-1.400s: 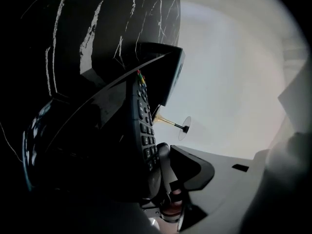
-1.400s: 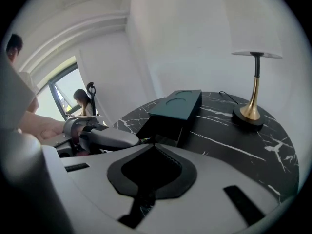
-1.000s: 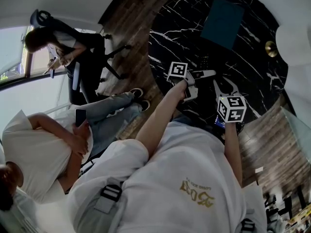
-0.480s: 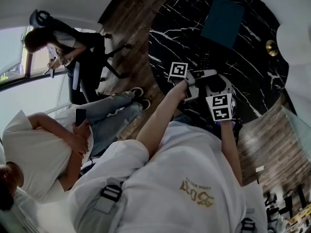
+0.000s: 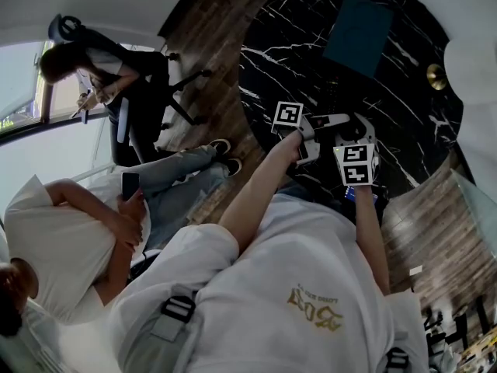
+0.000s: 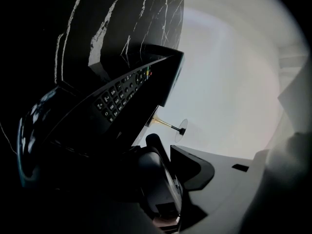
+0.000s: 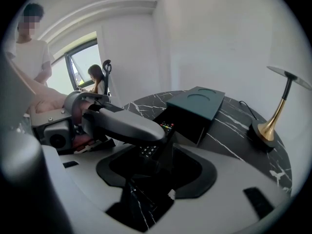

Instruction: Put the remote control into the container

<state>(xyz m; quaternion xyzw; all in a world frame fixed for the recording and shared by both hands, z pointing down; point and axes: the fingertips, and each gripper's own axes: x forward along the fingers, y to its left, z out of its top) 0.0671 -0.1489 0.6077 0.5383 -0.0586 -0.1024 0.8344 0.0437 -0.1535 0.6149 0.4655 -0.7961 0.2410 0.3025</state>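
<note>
The black remote control (image 7: 157,139) hangs above the black marble table (image 5: 404,123), its buttons facing up. My left gripper (image 5: 321,134) is shut on it, and its grey upper finger (image 7: 124,123) lies along the remote's top. In the left gripper view the remote (image 6: 122,92) runs up along the dark left side. My right gripper (image 7: 156,179) has just been opening its jaws; they stand wide on both sides of the remote without pressing it. The dark teal container (image 5: 357,33) sits beyond the remote's tip, closed box-like (image 7: 195,108).
A gold-stemmed lamp (image 7: 273,126) stands on the table's right side, also near its edge in the head view (image 5: 435,76). Off the table to the left, one person sits with a phone (image 5: 128,186) and another sits by an office chair (image 5: 85,72).
The right gripper's marker cube has shifted left toward the left gripper and rolled, and its jaws have spread. The left gripper and the remote stay where they were.
</note>
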